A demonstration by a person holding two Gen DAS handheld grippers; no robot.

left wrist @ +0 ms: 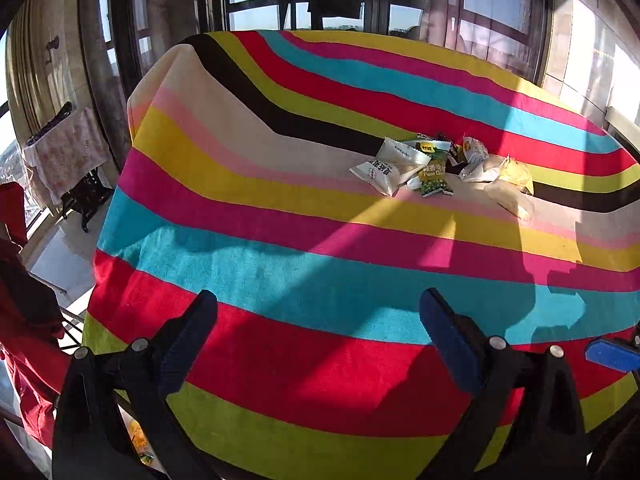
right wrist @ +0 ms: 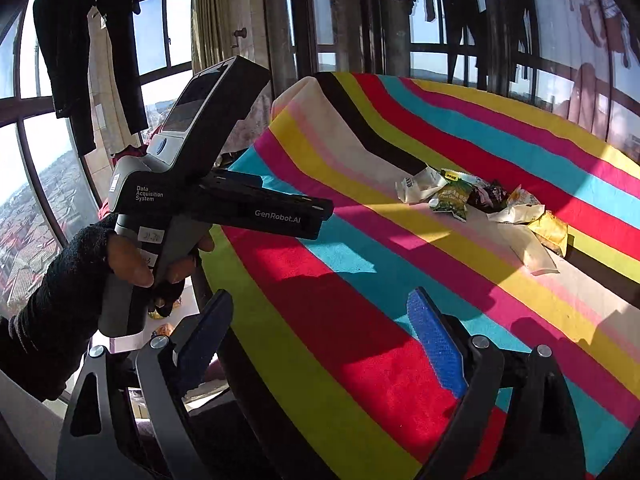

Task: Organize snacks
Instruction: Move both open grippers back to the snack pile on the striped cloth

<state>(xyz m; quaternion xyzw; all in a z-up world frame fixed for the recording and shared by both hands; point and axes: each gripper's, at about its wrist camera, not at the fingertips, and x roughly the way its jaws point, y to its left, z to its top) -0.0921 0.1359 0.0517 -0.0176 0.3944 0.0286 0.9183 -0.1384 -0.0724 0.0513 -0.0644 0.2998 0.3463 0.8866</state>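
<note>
Basically both grippers are hovering over the near part of a table draped in a striped cloth [left wrist: 248,216], nothing between the jaws of either. Left gripper [left wrist: 318,320] is standing wide apart, blue pads showing, over the red and cyan stripes. Right gripper [right wrist: 320,320] is likewise spread wide and empty, sitting over the cloth's near-left edge. The snack pile [left wrist: 440,168] is lying well ahead of both, toward the far right of the cloth: white packets, a green pea packet [left wrist: 434,174], a yellow one [left wrist: 516,174], all touching or overlapping. Open cloth is stretching between the grippers and the pile, nothing lying on it. The cloth's left edge is dropping off toward the floor. In the right wrist view the left gripper's grey body [right wrist: 188,184] is filling the left side, held by a hand [right wrist: 132,264] in a black sleeve. Windows [right wrist: 160,40] and hanging dark clothes [right wrist: 92,48] are ringing the far side.
</note>
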